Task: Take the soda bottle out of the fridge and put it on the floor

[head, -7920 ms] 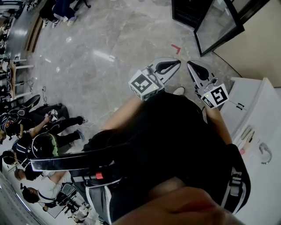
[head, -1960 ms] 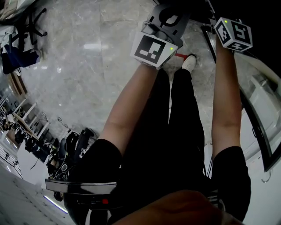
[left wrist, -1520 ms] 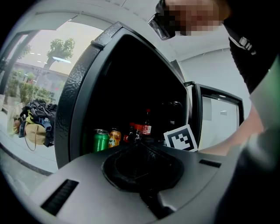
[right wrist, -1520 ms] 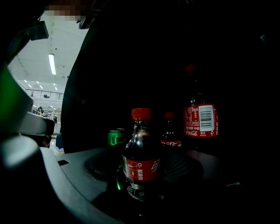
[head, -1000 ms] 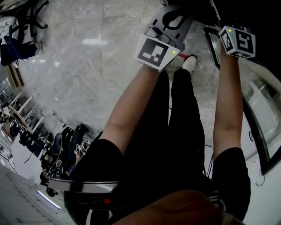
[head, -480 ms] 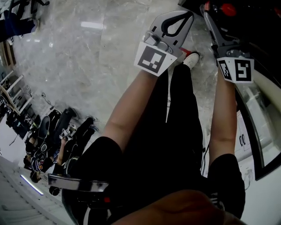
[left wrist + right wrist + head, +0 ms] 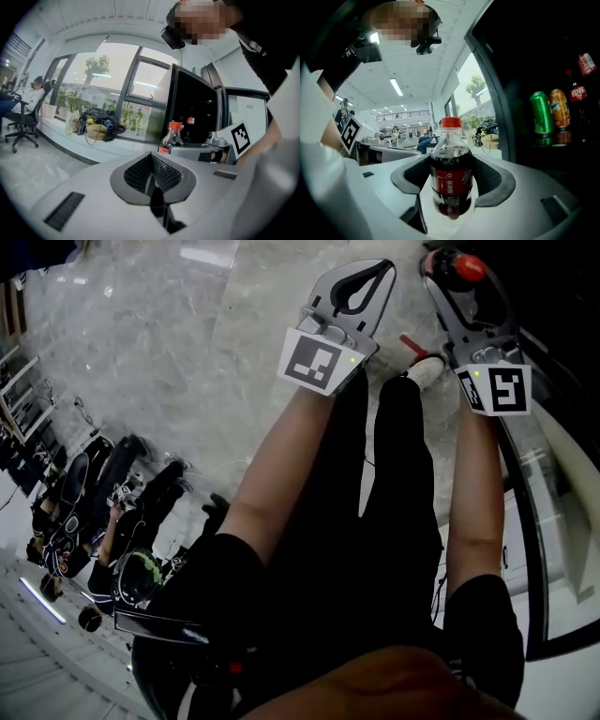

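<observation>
A small cola soda bottle [image 7: 451,173] with a red cap and red label stands upright between the jaws of my right gripper [image 7: 451,187], which is shut on its body. In the head view its red cap [image 7: 461,266] shows at the tip of the right gripper [image 7: 455,279], just in front of the dark open fridge [image 7: 553,296]. My left gripper [image 7: 367,277] hangs beside it over the marble floor [image 7: 187,352], shut and holding nothing. From the left gripper [image 7: 152,161] view the bottle [image 7: 171,137] appears ahead, in front of the black fridge [image 7: 194,110].
Inside the fridge a green can [image 7: 541,112], an orange can [image 7: 559,108] and another cola bottle [image 7: 577,93] sit on a shelf. The glass door [image 7: 539,493] stands open at the right. My legs and a white shoe [image 7: 427,371] are below; people [image 7: 84,521] gather at the left.
The right gripper has drawn back out of the dark fridge with the bottle in its jaws. The left gripper stays shut and has barely shifted.
</observation>
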A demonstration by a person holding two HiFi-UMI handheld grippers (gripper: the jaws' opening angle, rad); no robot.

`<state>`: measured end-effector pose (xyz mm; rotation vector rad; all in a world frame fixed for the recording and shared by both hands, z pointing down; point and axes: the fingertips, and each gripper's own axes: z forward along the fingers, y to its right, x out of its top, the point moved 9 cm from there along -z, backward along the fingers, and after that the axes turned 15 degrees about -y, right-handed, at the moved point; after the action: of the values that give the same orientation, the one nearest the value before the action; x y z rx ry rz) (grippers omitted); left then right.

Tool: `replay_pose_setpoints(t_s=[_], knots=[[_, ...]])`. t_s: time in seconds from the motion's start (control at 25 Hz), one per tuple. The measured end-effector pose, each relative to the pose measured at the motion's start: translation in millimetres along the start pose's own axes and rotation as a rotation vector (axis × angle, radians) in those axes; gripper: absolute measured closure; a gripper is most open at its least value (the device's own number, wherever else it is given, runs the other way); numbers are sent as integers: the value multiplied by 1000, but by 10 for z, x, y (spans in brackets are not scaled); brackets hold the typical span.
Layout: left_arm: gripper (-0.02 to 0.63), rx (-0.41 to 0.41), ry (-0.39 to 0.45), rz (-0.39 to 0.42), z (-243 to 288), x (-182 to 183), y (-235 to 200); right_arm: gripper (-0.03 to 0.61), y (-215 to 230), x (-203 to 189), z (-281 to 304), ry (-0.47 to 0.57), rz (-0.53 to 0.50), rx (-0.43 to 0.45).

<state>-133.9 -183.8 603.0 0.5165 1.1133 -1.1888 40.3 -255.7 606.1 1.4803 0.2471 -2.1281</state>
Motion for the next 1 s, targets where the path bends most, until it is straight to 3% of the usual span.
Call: replay_pose_setpoints(t_s=[0.36, 0.52, 0.8, 1.0], knots=[[615, 36, -53, -54, 96, -803, -668, 282, -255, -923, 1000, -94, 42, 59], [615, 70, -104, -90, 221, -1305, -931, 282, -292, -1534, 1360, -142, 67, 59], [615, 52, -211, -94, 587, -2321, -1321, 283, -189, -2595, 2013, -262, 44, 98], [615, 53, -266, -135, 783, -2960, -1482, 284, -52, -3293, 2350, -336, 109, 63]])
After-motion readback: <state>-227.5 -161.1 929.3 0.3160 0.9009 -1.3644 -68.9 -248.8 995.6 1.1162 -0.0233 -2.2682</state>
